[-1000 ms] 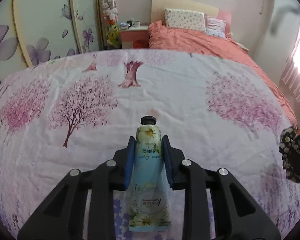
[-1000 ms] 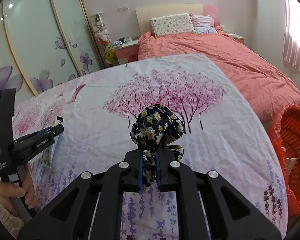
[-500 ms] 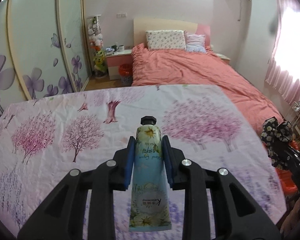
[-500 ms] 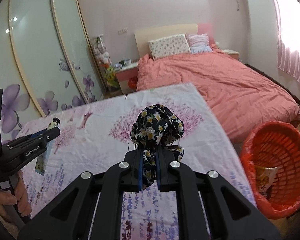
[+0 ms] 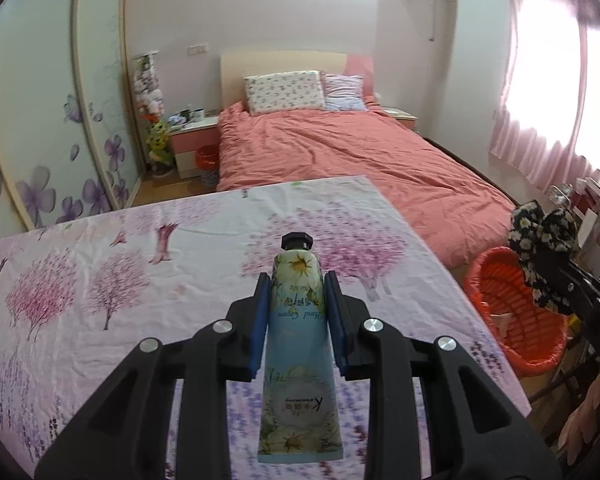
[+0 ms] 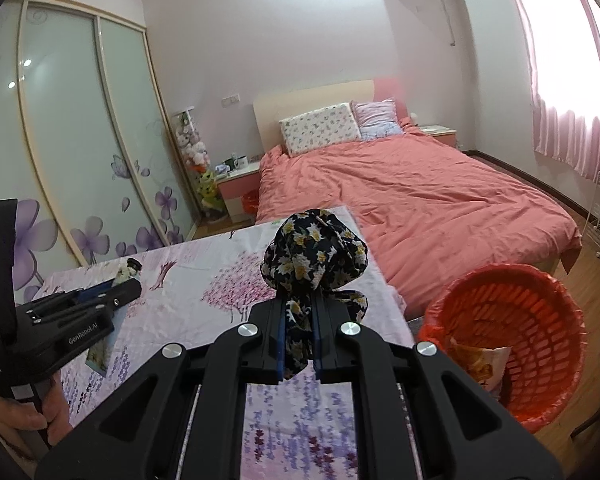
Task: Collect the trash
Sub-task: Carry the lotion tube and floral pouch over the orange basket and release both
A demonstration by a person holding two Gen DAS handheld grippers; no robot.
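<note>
1. Left gripper in our left hand is clamped on a hand cream tube, blue pads pressed to both its sides, black cap pointing forward, crimped end toward the camera.
2. We hold the tube in the air over the counter, which is covered with a pink tree-print cloth.
3. Right gripper in our right hand is closed on a black floral cloth bundle; a thin strip of it is pinched between the pads, and the bulk bunches up above the fingertips.
4. Orange basket stands on the floor just beside the counter's right edge, below and right of the bundle; a crumpled wrapper lies inside.
5. Bed with a salmon duvet sits beyond the counter.
</note>
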